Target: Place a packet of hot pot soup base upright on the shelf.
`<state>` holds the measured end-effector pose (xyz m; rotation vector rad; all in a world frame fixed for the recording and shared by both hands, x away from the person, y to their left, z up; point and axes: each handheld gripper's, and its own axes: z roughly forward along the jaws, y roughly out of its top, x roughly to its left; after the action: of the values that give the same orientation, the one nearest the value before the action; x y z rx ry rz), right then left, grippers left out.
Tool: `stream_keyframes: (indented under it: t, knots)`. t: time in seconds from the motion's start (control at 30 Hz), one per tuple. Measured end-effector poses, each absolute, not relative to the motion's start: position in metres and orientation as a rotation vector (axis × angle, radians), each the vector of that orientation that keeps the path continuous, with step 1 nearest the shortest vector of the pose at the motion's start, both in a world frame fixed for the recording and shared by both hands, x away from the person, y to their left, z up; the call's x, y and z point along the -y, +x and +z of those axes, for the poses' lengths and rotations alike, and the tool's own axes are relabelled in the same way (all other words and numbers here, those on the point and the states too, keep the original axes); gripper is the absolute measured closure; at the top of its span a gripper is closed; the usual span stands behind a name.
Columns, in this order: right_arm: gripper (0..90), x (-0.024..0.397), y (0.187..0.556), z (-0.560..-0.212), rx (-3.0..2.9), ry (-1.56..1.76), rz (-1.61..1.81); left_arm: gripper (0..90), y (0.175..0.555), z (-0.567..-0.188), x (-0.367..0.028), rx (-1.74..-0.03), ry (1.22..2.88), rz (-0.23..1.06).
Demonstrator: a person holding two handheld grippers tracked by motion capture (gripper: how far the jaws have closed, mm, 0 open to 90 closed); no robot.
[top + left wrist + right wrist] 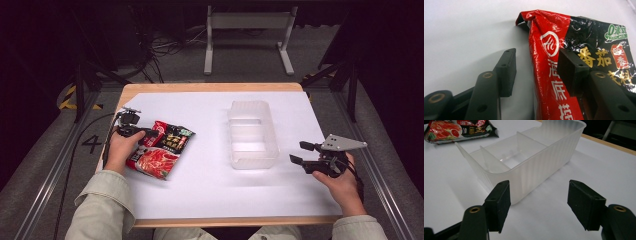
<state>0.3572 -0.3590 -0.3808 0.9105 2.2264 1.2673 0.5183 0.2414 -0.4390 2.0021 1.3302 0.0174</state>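
Note:
A red and black food packet (162,149) lies flat on the white table at the left. My left gripper (148,133) is at its upper left corner. In the left gripper view the jaws (537,56) straddle the packet's folded red edge (546,45): one jaw stands on bare table a gap away, the other lies over the black printed face. My right gripper (298,152) hovers open at the right, just right of a clear plastic bin (272,135). The right gripper view looks between its open jaws (539,187) at the bin's ribbed wall (536,167), its dividers and the packet (456,128) beyond.
The bin stands in the table's right half, with bare white surface (210,180) in front of it and between it and the packet. The wooden table edge (225,221) runs along the front. A white metal stand (247,22) is on the floor behind the table.

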Motion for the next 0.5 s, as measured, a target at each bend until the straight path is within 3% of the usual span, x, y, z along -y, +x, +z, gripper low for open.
stream_keyframes:
  t: [0.5]
  knots:
    - [34.3, 0.357, 0.358, -0.383, -2.239, 0.907, 1.264, 86.0, 0.518, -0.429, -0.238, -1.313, 2.054, -0.008]
